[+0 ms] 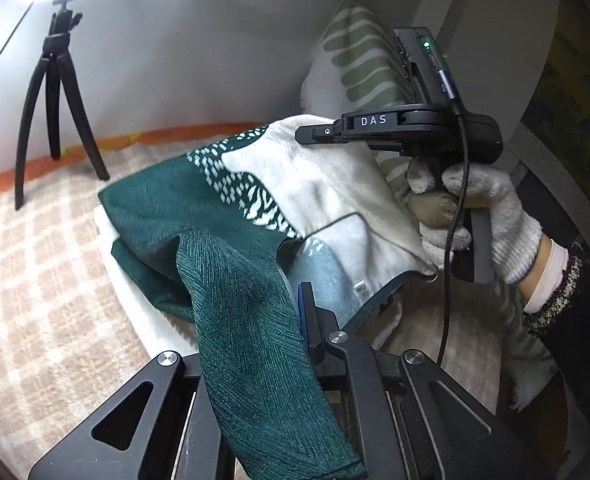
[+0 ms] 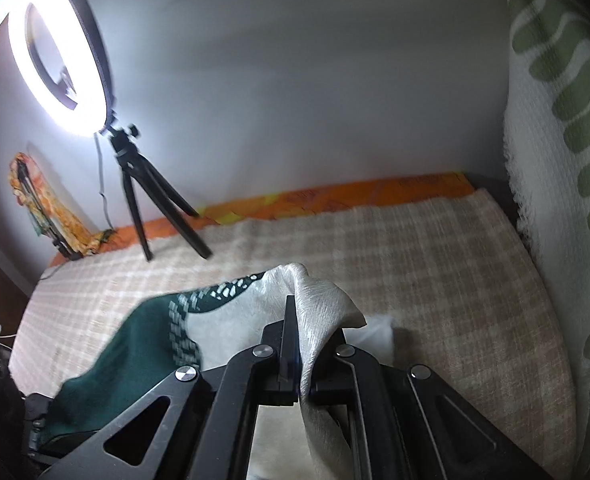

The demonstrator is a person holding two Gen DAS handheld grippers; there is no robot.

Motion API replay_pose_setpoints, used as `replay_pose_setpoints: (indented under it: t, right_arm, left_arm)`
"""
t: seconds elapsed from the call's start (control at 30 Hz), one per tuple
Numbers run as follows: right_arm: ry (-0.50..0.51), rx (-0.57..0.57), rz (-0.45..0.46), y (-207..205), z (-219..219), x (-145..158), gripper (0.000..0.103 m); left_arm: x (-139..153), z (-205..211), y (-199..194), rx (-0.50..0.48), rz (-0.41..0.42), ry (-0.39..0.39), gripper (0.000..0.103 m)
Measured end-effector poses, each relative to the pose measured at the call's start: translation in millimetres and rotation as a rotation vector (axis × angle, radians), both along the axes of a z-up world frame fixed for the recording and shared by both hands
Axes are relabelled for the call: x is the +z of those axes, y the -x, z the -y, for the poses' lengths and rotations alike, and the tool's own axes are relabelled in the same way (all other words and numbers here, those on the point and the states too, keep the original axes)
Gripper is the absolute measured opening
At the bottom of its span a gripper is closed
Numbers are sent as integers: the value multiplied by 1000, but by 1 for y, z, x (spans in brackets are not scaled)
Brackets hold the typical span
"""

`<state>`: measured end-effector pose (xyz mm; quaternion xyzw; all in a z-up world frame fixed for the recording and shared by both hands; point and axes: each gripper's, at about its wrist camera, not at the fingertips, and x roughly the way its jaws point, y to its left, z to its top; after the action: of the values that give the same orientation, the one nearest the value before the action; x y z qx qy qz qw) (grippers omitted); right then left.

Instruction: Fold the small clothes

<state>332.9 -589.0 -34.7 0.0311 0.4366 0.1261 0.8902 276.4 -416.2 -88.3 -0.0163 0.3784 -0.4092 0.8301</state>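
Ring light (image 2: 61,56) on tripod (image 2: 151,200) far left, leaf-print cushion (image 2: 567,120) right, left gripper (image 1: 295,320) and right gripper (image 2: 295,344) each clamped on green-and-cream garment (image 1: 223,208) above checked blanket (image 2: 415,248).

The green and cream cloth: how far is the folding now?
Done: nothing looks folded yet. In hand: the left gripper pinches the green end of the cloth, and the right gripper pinches its cream end, holding it above the checked blanket. Left: fold it and lay it down.

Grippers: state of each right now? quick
Left gripper: shut on the green part of the cloth.
Right gripper: shut on the cream part of the same cloth.
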Motion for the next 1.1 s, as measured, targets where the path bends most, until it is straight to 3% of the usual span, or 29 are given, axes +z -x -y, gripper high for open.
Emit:
replay_pose_setpoints:
  t: [0.1, 0.2, 0.23, 0.37, 0.43, 0.5, 0.6, 1.1]
  right_arm:
    - [2, -22, -16, -4, 7, -9, 1]
    - [44, -60, -42, -8, 10, -15, 13]
    - [55, -73, -52, -8, 12, -16, 18]
    - [133, -141, -60, -8, 18, -16, 21]
    - [164, -165, -56, -7, 21, -14, 22]
    - [183, -185, -52, -5, 22, -10, 22]
    - [212, -215, -40, 0, 24, -4, 32]
    - [183, -235, 47, 51, 16, 42, 41]
  left_arm:
    - [1, 2, 0, -6, 0, -10, 6]
    - [1, -3, 2, 0, -18, -11, 6]
    - [1, -4, 2, 0, -32, -13, 10]
    - [-4, -6, 3, 5, -83, -35, 25]
    - [-4, -8, 9, 6, -94, -50, 40]
    - [-3, -11, 16, -3, -92, -59, 43]
    - [0, -21, 26, -5, -79, -75, 47]
    - [24, -65, 53, 55, -17, -129, 49]
